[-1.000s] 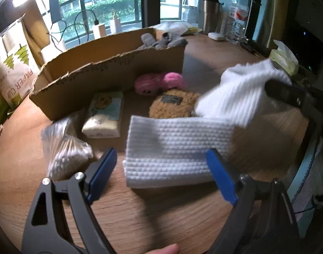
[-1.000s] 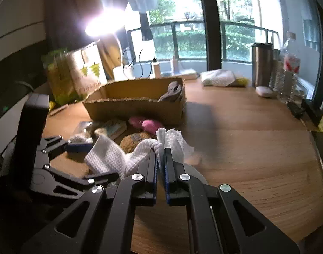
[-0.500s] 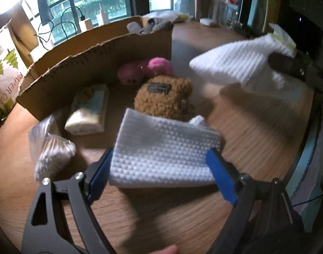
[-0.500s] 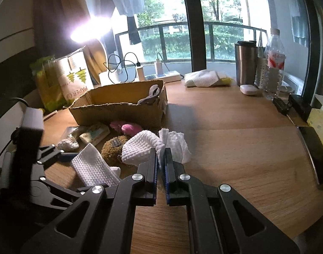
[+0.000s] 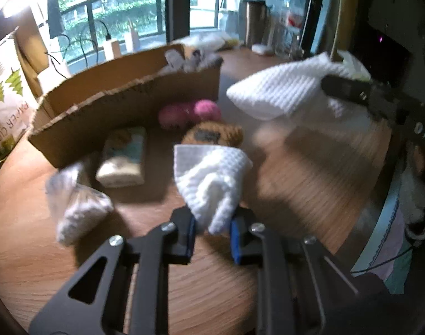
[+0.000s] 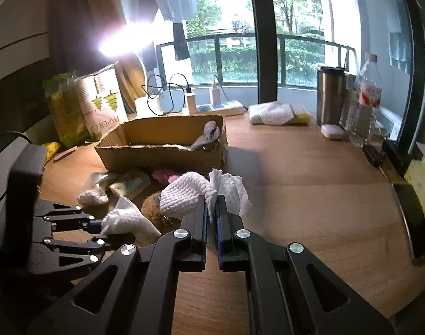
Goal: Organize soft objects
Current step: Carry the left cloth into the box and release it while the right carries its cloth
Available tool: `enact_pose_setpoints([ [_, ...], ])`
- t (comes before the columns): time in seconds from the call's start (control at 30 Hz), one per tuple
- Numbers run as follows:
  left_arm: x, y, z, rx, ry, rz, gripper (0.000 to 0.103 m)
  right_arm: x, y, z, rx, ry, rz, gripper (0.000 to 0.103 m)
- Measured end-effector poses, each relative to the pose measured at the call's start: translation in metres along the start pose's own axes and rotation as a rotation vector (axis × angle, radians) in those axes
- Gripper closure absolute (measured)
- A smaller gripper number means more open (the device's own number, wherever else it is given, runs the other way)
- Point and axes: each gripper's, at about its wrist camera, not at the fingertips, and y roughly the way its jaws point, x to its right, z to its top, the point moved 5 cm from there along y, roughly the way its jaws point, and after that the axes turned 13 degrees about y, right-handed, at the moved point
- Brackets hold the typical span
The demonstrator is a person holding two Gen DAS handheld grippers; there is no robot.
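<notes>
My left gripper (image 5: 212, 233) is closing, and its blue pads pinch the near end of a white waffle-weave cloth (image 5: 212, 178) just above the table. The right gripper (image 6: 211, 215) is shut on another bunched white cloth end (image 6: 181, 195), held higher and to the right. Whether both ends belong to one cloth I cannot tell. Under them lie a brown plush (image 5: 212, 135) and a pink plush (image 5: 190, 113). Behind these stands a cardboard box (image 5: 128, 106) with a grey plush (image 5: 184, 61) in its right corner.
A tissue pack (image 5: 126, 156) and a clear bag of white cotton (image 5: 78, 209) lie left of the cloth. At the back right stand a steel tumbler (image 6: 331, 95) and a water bottle (image 6: 366, 97). A dark phone (image 6: 413, 217) lies near the right edge.
The left gripper's jaws went from wide open around the flat cloth to pinched on it, bunching it up. The right gripper lifted its white end slightly and stayed shut.
</notes>
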Motion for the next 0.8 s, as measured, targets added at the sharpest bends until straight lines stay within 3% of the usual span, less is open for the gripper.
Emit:
enact_pose_setpoints([
  [0.53, -0.06, -0.058, 0.021, 0.16, -0.092, 0.07, 0.083, -0.04, 0.003, 0.036, 0.042, -0.071, 0.026, 0.097],
  [0.8, -0.095, -0.07, 0.03, 0.199, -0.135, 0.124, 0.083, -0.057, 0.01, 0.053, 0.055, -0.101, 0.05, 0.097],
])
